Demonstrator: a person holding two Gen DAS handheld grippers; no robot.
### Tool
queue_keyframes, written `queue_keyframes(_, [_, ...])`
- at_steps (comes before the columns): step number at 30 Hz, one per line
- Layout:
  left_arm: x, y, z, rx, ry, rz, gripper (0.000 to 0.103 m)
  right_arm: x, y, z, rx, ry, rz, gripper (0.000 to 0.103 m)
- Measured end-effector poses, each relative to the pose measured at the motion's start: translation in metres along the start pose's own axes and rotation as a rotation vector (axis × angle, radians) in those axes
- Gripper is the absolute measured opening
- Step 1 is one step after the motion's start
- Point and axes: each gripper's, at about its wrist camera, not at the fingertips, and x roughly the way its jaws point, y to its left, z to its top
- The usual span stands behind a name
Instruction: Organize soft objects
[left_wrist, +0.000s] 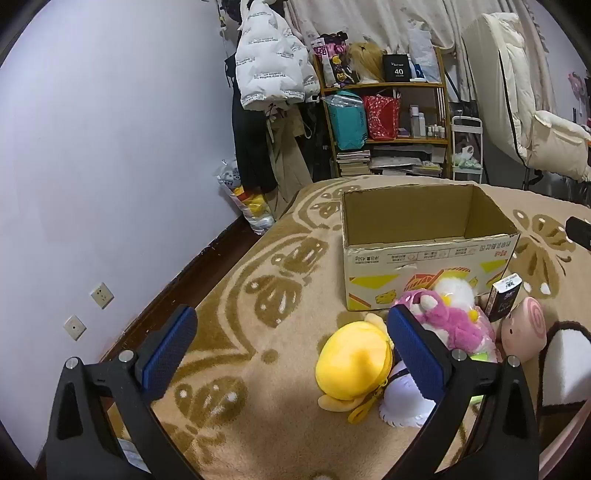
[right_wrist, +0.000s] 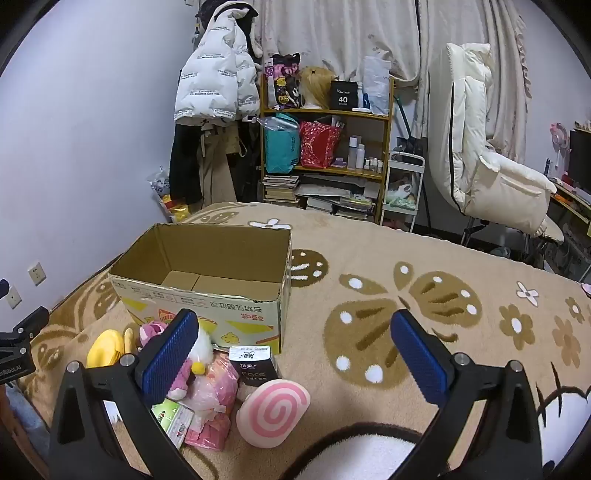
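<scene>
Fingers of both grippers stand spread wide with nothing between them. The left gripper (left_wrist: 291, 354) hangs over bare blanket, its right-hand finger just in front of the yellow plush (left_wrist: 352, 365) and partly covering the pale lilac toy (left_wrist: 402, 402) beside it. The right gripper (right_wrist: 293, 354) hovers over the blanket too, with the swirl cushion (right_wrist: 273, 411) lying low between its fingers but well short of them, and its left-hand finger in front of the pink plush (right_wrist: 155, 330).

Outward from there, the soft things sit in a loose heap against the near wall of the cardboard box (right_wrist: 207, 314): the yellow plush, the pink plush with a white plush (left_wrist: 456, 290) leaning on it, the swirl cushion, some pink packets in clear wrap (right_wrist: 214, 402), a green-and-white packet (right_wrist: 173, 419) and a dark tissue pack (right_wrist: 253, 365) standing against the box. All of it rests on the tan flowered blanket (right_wrist: 369, 251) of the bed.

As I judge it, the sorting has not begun: the box floor shows only bare cardboard, and every soft thing lies outside it.

Much of the heap is masked by fingers. The lilac toy's shape is unclear, the packet labels are too small to read, and the near corners of the box interior are hidden by its front wall.
</scene>
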Motion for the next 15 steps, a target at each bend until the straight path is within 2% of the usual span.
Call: queue_keyframes(15, [-0.0011, -0.0002, 0.0041, -0.013, 0.0, -0.003, 0.102, -0.0007, 0.0011, -0.0002, -0.005, -0.005, -0.003, 0.103])
